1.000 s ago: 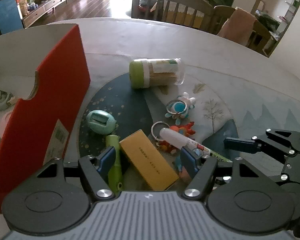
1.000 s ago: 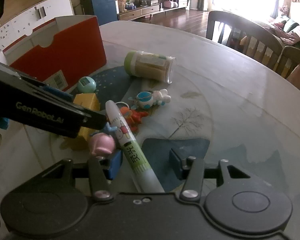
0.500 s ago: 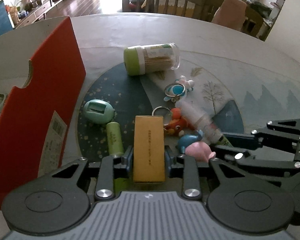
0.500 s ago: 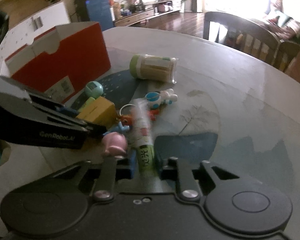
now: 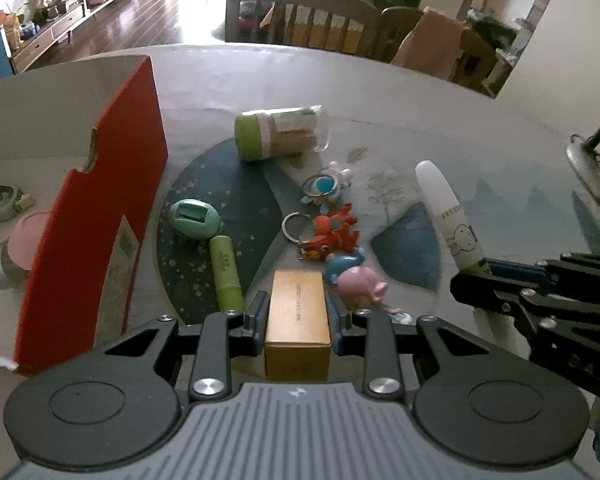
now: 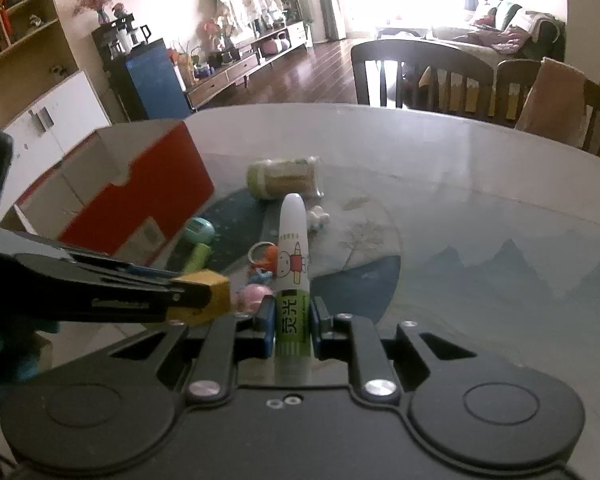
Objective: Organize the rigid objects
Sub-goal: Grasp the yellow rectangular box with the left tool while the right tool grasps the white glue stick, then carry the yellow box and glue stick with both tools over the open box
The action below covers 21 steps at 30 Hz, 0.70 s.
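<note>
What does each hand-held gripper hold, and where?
Left hand-held gripper: yellow rectangular box, by its long sides. Right hand-held gripper: white-and-green glue tube, by its green lower end.

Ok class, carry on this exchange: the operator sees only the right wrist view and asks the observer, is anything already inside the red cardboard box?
Observer: Yes. The left wrist view shows a pale pink round item lying inside the red cardboard box.
Operator: What does the white and green marker in my right gripper hide?
Observer: A blue and white figure keyring lying on the table.
Operator: How does the left gripper hold the yellow rectangular box?
Observer: Its pads press the box's two long sides, printed face up.
</note>
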Tool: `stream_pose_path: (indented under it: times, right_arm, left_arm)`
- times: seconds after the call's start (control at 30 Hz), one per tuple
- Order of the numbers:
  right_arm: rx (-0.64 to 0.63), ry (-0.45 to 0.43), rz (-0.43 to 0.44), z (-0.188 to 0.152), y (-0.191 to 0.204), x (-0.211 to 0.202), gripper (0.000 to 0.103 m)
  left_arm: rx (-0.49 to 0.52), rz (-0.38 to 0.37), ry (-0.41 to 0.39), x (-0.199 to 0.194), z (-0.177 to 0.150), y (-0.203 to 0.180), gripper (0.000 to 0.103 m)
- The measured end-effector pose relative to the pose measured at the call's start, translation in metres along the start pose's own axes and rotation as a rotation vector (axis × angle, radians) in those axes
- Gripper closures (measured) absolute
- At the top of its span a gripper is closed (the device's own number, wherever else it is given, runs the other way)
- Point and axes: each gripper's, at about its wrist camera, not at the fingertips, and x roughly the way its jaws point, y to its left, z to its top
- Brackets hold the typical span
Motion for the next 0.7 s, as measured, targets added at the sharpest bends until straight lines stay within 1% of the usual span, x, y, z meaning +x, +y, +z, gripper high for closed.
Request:
stream_pose_path:
  times: [0.23,0.37,0.5,0.7]
  right_arm:
    - [0.051,-0.02,0.0,-0.003,0.019,-0.036,0.087]
    - [0.066,-0.029,0.011,-0.002,0.031,-0.051,0.087]
    - [0.07,-0.043,0.011,-0.001,0.048,-0.063,0.087]
    - [0.082,-0.055,-0.005,0.01,0.073,-0.07,0.087]
  left_arm:
    - [-0.013,-0.048,-0.025,-0.029,-0.007,0.01,0.074]
    - [-0.024,-0.086,-0.048,-0.053,-0.009,0.018,0.074]
    - [-0.035,-0.122,-0.081,-0.077,-0.009,0.027,0.074]
    - [-0.024,-0.143,-0.129,-0.105,-0.002,0.045,0.074]
